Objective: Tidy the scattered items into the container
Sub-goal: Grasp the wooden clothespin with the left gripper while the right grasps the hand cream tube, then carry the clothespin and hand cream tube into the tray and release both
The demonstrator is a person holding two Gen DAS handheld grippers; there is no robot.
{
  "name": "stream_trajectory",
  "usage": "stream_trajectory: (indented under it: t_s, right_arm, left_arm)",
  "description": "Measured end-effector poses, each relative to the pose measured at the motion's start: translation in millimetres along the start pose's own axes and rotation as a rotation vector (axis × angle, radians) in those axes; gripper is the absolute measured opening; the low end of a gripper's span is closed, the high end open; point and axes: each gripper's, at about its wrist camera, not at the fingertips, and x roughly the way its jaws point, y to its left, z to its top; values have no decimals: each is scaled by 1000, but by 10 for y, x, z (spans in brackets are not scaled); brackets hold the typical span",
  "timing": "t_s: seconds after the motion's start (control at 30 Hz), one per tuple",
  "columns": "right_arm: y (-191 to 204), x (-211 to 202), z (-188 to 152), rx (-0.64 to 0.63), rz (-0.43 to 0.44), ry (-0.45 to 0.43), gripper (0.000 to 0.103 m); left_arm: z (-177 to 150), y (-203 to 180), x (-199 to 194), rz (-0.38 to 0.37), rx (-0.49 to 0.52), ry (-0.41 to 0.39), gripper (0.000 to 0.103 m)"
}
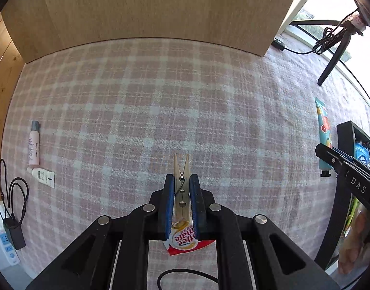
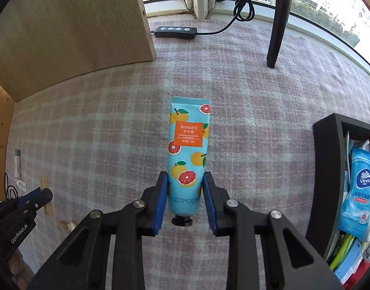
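My left gripper (image 1: pixel 181 181) is shut on a wooden clothespin (image 1: pixel 181 188), whose tips stick out ahead of the blue pads. A red and white coffee creamer sachet (image 1: pixel 186 240) lies under the jaws. My right gripper (image 2: pixel 186 178) has its pads on both sides of a blue hand cream tube (image 2: pixel 187 154) with orange fruit print, lying on the plaid cloth with its black cap toward me. The black container (image 2: pixel 328 169) stands at the right, holding a blue tissue pack (image 2: pixel 360 188) and other items. It also shows in the left wrist view (image 1: pixel 345 133).
A pink tube (image 1: pixel 34 143) and a small white tube (image 1: pixel 43 176) lie at the left. A wooden box (image 1: pixel 148 9) stands at the back. A black stand leg (image 2: pixel 278 24), a cable remote (image 2: pixel 175 32) and a power strip (image 1: pixel 7 244) sit at the edges.
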Motion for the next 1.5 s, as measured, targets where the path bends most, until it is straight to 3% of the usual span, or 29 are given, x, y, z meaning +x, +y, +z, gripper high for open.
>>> stream_trajectory:
  t_s: [0.2,0.23,0.3,0.33,0.37,0.43,0.7,0.93,1.17,1.23,1.27,1.37,1.5]
  right_arm:
    - [-520,-525,-305,58,8,-64,28]
    - [-590,-605,-341,68,7,-71,28]
    - [-828,-765,-424,96,0,-82,28]
    - [-970,-845,-506,115,-6,-89,28]
    - [-1116,-876,-531,130,-15,-95,28]
    - [-1387,-980,-669,163,-35,-107,28]
    - [-2424,-1478,-1370,328,-98,-132,28]
    - [-2973,-1759,-1688,417,-130,-162,28]
    - [-3188,-1850,-1745,413,-154,-170,28]
    - [-3213,-1841,-1734,395,-144,-170,29]
    - [-3226,-1834,-1723,387,-138,-173,30]
    - [-3279,-1858,-1731,417,-172,-168,45]
    - [-3264,-1934,-1737,401,-189,-195,45]
  left_arm:
    - [-161,-793,-265,-58,141,-23,11]
    - [94,-1021,-321,-71,166,-24,11]
    - [196,-1295,-362,-94,225,-29,11]
    - [279,-1190,-364,-107,257,-31,11]
    - [233,-1325,-401,-119,281,-29,11]
    - [230,-1938,-498,-147,333,-20,11]
    - [-461,-3130,-767,-253,541,1,11]
    - [-792,-3928,-939,-308,645,3,11]
    - [-871,-4305,-922,-316,684,0,12]
    - [-857,-4347,-908,-315,682,-5,22]
    - [-845,-4351,-903,-301,677,-10,37]
    - [-826,-4313,-927,-264,678,-59,39]
    - [-794,-4215,-960,-230,675,-90,39]
